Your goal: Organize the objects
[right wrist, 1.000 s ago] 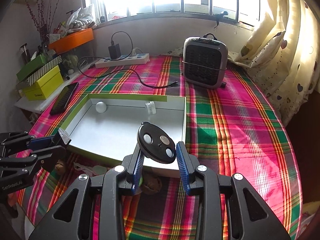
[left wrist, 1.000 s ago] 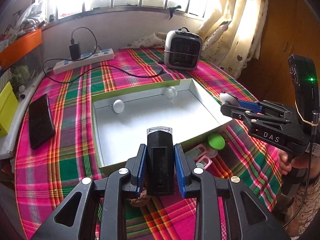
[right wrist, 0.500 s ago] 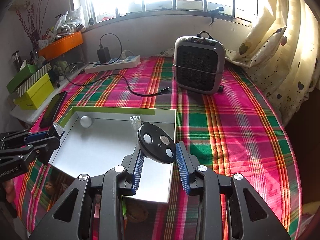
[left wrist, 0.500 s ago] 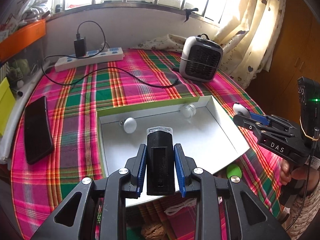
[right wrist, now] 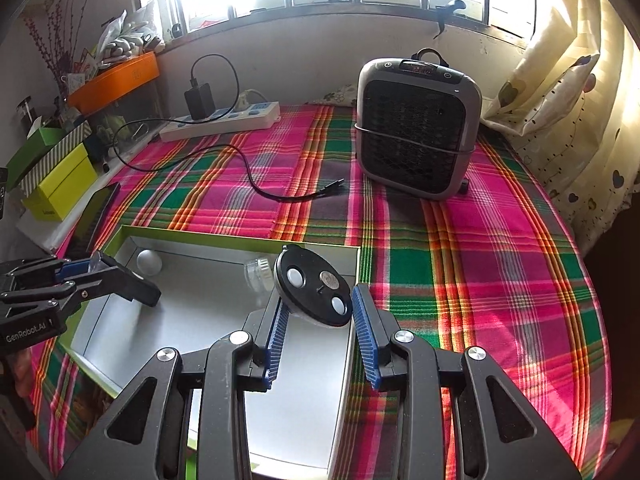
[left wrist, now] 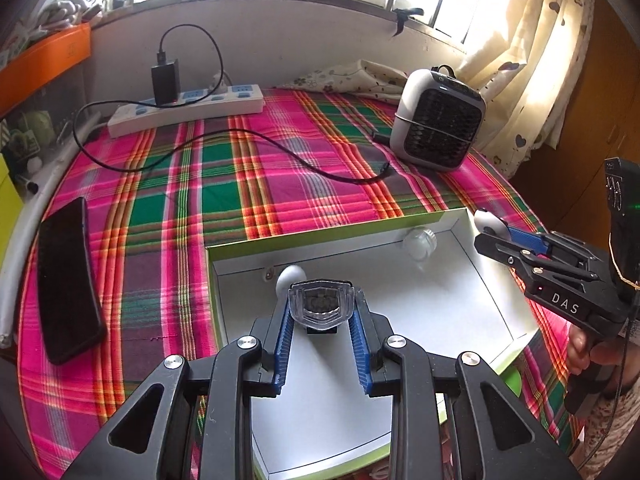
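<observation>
A shallow box (left wrist: 320, 233) with a green rim and white inside lies on the plaid cloth. In it rest a white ball (left wrist: 287, 276) and a clear bulb-like piece (left wrist: 418, 242) against the far wall. My left gripper (left wrist: 322, 306) hangs over the box, shut on a black device with a clear cap (left wrist: 322, 308). My right gripper (right wrist: 318, 300) is shut on a round black disc with white buttons (right wrist: 314, 290) above the box's (right wrist: 240, 241) right side. The ball (right wrist: 149, 261) and clear piece (right wrist: 258, 272) show there too. The two grippers see each other: right gripper (left wrist: 486, 229), left gripper (right wrist: 102, 265).
A grey heater (right wrist: 416, 136) stands at the back right, with a curtain behind it. A power strip (left wrist: 188, 108) with a charger and a loose black cable (left wrist: 280, 152) lies at the back. A black phone (left wrist: 70, 280) sits left of the box. Yellow-green boxes (right wrist: 60, 188) line the left edge.
Both grippers have moved forward from the near edge to over the box, still gripping. The left device has tipped so its clear cap faces the camera. Small items in front of the box have dropped from view.
</observation>
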`<state>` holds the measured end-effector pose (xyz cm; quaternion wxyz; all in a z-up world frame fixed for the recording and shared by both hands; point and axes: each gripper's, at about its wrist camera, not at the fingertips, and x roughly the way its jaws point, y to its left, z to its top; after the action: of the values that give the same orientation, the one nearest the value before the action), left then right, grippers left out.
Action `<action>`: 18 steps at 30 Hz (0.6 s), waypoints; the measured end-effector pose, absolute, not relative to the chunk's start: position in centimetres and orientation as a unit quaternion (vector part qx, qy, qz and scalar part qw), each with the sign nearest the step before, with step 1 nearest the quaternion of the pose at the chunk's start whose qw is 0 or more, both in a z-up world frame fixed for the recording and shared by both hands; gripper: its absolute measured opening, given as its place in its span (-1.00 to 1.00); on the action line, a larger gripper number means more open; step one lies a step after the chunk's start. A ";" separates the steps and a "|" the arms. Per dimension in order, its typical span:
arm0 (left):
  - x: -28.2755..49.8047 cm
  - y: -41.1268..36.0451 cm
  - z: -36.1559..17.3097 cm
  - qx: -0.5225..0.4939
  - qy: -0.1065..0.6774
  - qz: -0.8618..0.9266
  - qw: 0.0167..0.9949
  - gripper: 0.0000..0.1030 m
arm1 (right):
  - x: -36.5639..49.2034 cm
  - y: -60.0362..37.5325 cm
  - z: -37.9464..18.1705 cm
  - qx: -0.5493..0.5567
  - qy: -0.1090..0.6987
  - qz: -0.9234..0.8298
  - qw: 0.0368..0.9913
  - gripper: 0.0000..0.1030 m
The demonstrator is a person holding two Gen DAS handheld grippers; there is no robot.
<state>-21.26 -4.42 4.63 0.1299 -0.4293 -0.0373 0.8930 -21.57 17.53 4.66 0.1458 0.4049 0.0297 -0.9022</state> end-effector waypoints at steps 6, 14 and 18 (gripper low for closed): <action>-21.7 -4.4 4.5 -0.434 -0.029 0.891 0.130 -0.52 | -22.0 16.9 4.5 0.406 0.035 -0.901 0.153 -0.34; -20.7 -4.6 4.7 -0.433 -0.027 0.892 0.131 -0.52 | -21.9 16.4 4.2 0.414 0.049 -0.895 0.158 -0.34; -19.7 -5.1 5.4 -0.431 -0.013 0.893 0.125 -0.52 | -21.5 16.1 4.2 0.416 0.058 -0.893 0.162 -0.34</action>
<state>-19.69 -5.13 5.40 0.1249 -0.4312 -0.0134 0.8935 -21.54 16.13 4.18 0.1625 0.4164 0.0585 -0.8927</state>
